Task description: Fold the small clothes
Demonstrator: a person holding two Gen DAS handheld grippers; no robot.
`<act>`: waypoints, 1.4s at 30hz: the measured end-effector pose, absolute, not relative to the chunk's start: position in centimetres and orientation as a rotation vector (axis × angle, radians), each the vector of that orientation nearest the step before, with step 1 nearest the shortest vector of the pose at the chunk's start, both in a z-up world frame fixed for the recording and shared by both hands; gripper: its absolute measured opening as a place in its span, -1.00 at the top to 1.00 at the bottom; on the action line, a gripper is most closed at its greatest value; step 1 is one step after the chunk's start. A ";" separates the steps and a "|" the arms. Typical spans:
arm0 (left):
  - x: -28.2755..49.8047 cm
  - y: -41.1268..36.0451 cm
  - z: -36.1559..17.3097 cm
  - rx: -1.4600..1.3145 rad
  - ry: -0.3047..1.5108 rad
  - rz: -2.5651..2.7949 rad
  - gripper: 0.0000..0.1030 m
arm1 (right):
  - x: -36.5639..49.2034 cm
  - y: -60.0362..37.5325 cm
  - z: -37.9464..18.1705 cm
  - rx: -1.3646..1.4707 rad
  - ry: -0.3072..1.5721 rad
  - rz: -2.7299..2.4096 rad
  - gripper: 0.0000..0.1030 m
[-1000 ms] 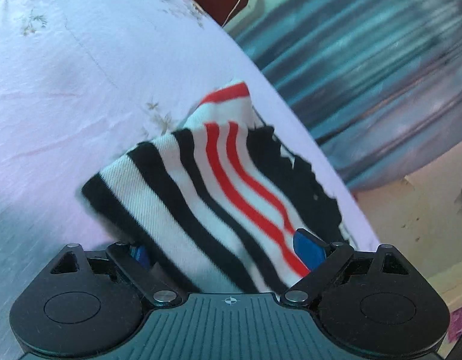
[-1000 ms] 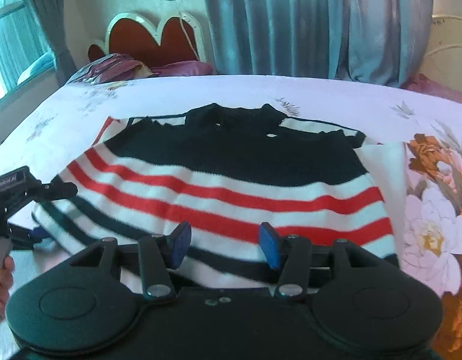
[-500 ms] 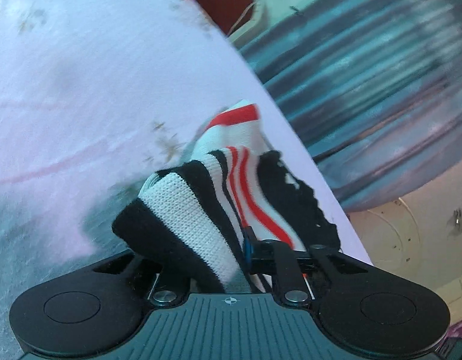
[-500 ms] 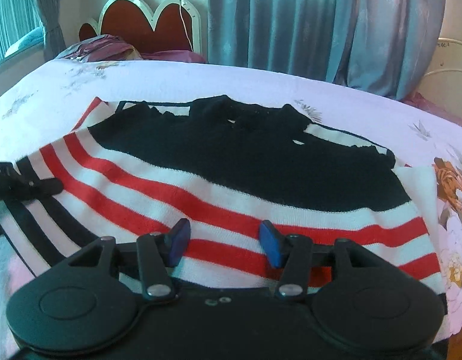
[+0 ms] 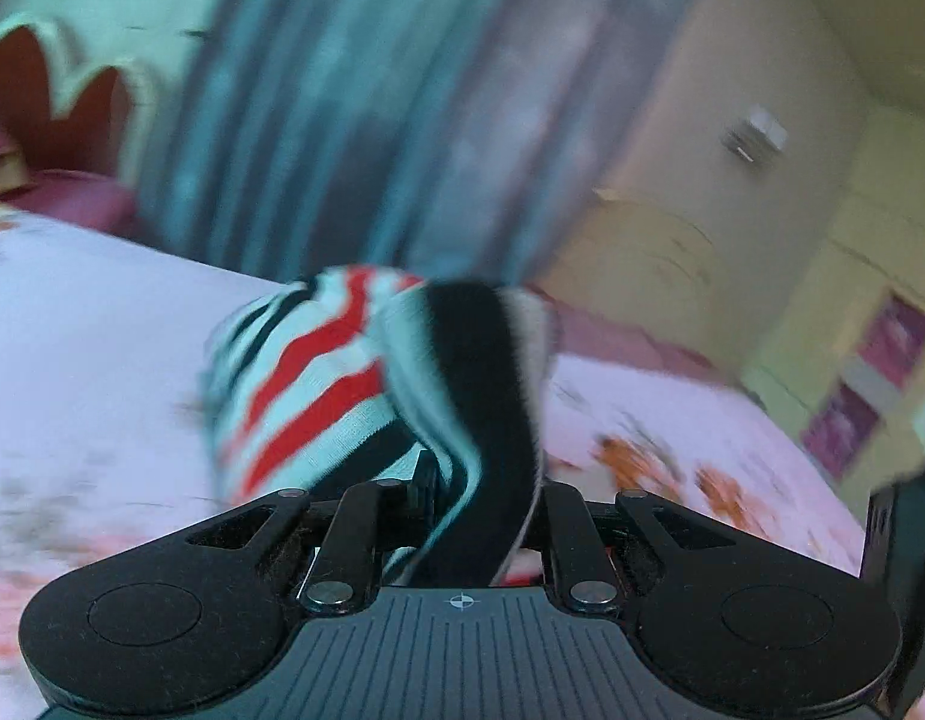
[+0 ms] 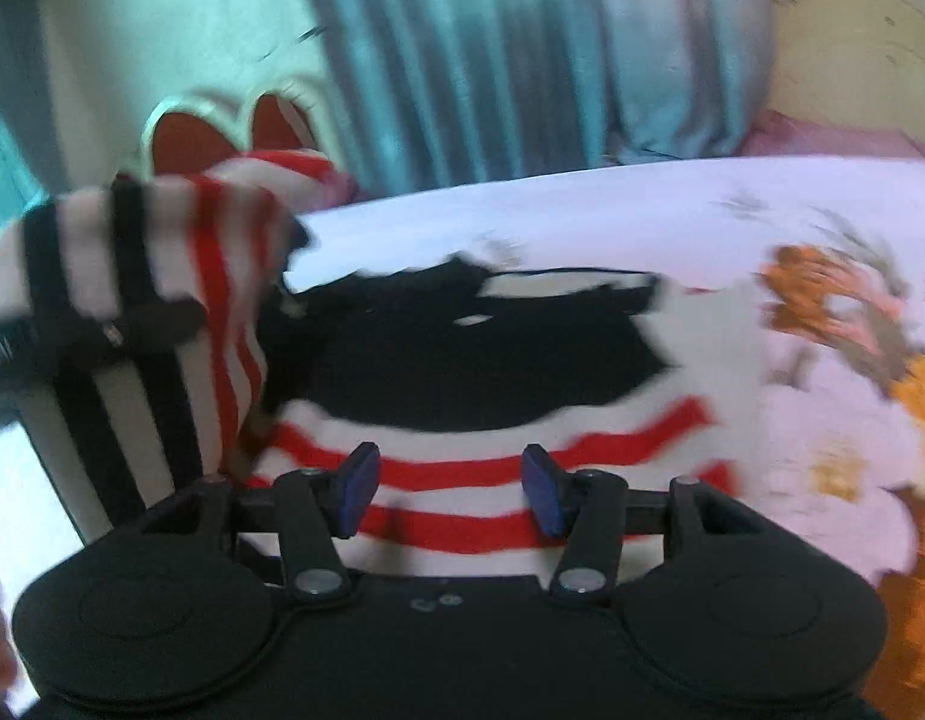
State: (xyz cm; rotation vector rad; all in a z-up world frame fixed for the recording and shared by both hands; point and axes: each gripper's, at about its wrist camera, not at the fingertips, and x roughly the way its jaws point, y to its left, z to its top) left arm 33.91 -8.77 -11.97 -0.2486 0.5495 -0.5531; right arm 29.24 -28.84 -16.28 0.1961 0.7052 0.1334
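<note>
Your left gripper [image 5: 480, 498] is clamped hard on the side edge of the striped sweater [image 6: 480, 420], jaws pinched onto a bunched fold of black, white and red knit, and that grip is what lets you carry the whole flap in one piece. You can see it from the right wrist view too: the lifted flap [image 6: 156, 276] stands up off the bed at the far left, stripes running nearly vertical, with the left tool dark underneath it. The rest of the garment lies flat on the floral bedsheet [image 6: 672, 222], black yoke toward the curtain [image 6: 492, 60], red stripes nearest you. Your right gripper [image 6: 450, 489] hangs just above the lower hem with its blue pads [image 6: 360, 480] standing apart, nothing between them, stripes showing through the gap. I read that as a guard post: low over the body so the cloth can be pinned if the fold drags it. Both views are smeared with motion, so whether it touches the knit I can't tell. Judging by the raised flap, you're mid-way through the first side fold, with the flap to lay across the black chest.
</note>
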 end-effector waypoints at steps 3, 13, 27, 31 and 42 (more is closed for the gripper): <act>33.4 -13.1 -13.1 -0.158 0.603 -0.631 0.71 | 27.8 -32.6 -15.6 0.261 0.695 0.075 0.01; 28.5 -17.4 -15.0 0.159 0.616 -0.707 -0.49 | 26.0 -38.4 -14.7 0.418 0.672 0.048 -0.09; 29.5 -4.0 -10.2 -0.112 0.622 -0.474 -0.53 | 33.2 -34.4 -19.0 0.550 0.888 0.245 0.13; 33.1 -2.0 -11.5 -0.219 0.686 -0.389 -0.53 | 33.7 -34.1 -19.2 0.551 0.894 0.266 0.45; 36.5 -7.3 -13.5 -0.277 0.718 -0.455 -0.54 | 29.2 -34.8 -13.0 0.336 0.634 0.174 0.57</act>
